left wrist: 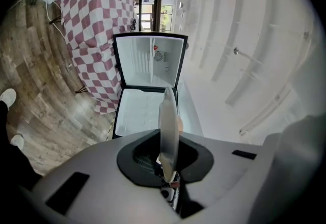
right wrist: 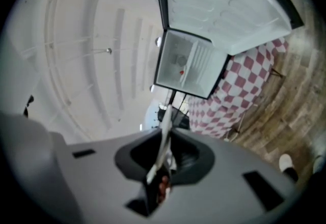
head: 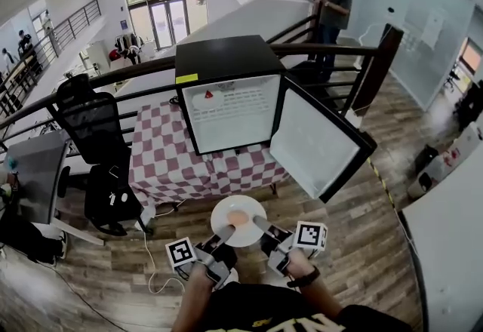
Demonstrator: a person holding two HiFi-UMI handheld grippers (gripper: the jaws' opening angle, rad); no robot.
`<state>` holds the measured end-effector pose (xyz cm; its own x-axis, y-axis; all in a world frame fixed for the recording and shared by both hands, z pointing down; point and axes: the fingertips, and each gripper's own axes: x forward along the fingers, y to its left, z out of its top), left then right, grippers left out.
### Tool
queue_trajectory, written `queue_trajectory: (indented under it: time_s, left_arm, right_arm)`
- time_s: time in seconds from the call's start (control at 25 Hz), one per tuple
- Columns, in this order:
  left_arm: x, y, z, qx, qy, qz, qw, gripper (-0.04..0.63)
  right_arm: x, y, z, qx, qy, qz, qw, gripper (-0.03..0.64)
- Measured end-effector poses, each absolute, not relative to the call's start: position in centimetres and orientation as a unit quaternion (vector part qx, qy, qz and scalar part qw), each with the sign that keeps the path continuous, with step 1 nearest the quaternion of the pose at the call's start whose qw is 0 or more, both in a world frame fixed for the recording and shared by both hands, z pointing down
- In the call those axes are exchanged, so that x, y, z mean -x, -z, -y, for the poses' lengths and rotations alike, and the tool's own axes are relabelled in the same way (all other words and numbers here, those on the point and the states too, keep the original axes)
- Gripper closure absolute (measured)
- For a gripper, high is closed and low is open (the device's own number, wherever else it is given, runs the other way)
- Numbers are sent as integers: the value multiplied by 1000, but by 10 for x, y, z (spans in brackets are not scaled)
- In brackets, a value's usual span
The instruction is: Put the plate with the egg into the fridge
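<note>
Left gripper (head: 224, 235) and right gripper (head: 262, 226) each clamp an opposite rim of the white plate (head: 250, 207) bearing the egg (head: 237, 218). The plate is level, facing the open fridge (head: 219, 59).

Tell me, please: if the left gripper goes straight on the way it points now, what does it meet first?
Beyond the plate it is shut on, the left gripper has free space, then the open fridge. It probably arrives near the hinge side of the door, though depth is unclear.
</note>
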<state>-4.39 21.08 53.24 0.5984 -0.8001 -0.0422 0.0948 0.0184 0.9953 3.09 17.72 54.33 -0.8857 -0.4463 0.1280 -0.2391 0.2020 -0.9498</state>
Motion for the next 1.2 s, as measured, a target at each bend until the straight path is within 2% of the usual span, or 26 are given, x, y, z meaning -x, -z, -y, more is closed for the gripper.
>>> queue_trajectory:
  time_s: [0.16, 0.4, 0.8, 0.96, 1.2]
  left_arm:
    - [82, -537, -199, -610, 356, 288, 647, 558]
    - [114, -547, -185, -612, 360, 285, 644, 558]
    - [93, -570, -110, -591, 340, 280, 676, 557]
    - [75, -565, -55, -600, 326, 284, 673, 558]
    - [50, -560, 28, -587, 338, 289, 677, 560]
  right_arm:
    - [7, -547, -167, 238, 576, -780, 56, 567]
    - [48, -537, -158, 205, 497, -838, 94, 566]
    - [24, -560, -85, 249, 526, -805, 118, 565]
    - [0, -575, -41, 294, 606, -728, 129, 565]
    - [-23, -554, 52, 290, 566, -755, 161, 565]
